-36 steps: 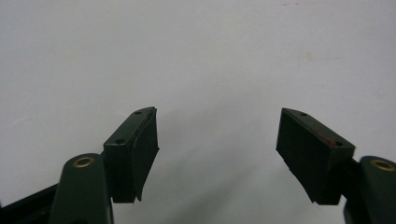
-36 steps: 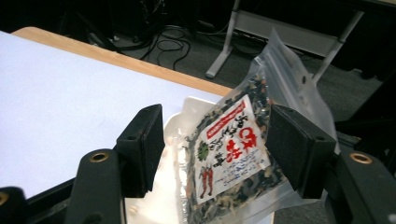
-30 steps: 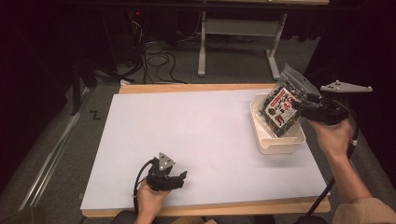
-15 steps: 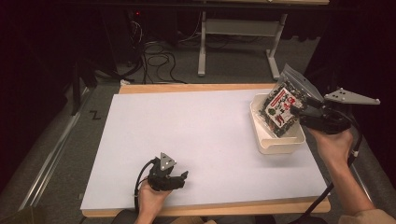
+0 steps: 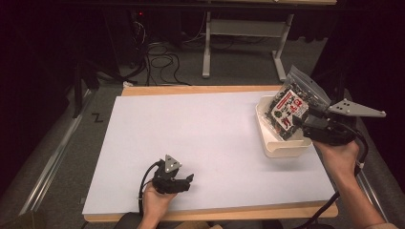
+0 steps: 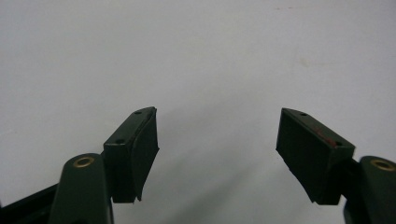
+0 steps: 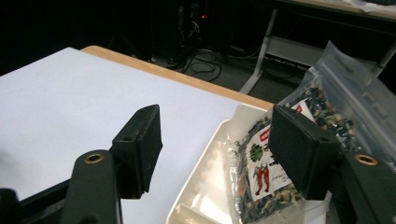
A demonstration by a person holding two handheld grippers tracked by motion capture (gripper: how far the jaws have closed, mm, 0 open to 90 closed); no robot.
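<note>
Since the bin (image 5: 282,148) is shallower than the snack bag (image 5: 297,95) is tall, we see the bag standing tilted in it, lower end inside the walls, clear zip top poking well above the rim. That lean leaves the upper part free to pinch, we judge.

The right gripper (image 5: 297,120) sits just beside the bag. In the right gripper view its 2 jaws stand wide apart with nothing between them, and the bag (image 7: 261,172) lies past the far-side pad, so it's open, no grip. Contact with the bag: can't tell.

The left gripper (image 5: 190,178) is parked low near the front edge of the white table (image 5: 200,129), jaws apart and empty, probably just kept out of the way.

Bag look: clear crinkly plastic, dark speckled mix inside, 1 white label with red and green print. Bin is cream plastic at the table's right side.
</note>
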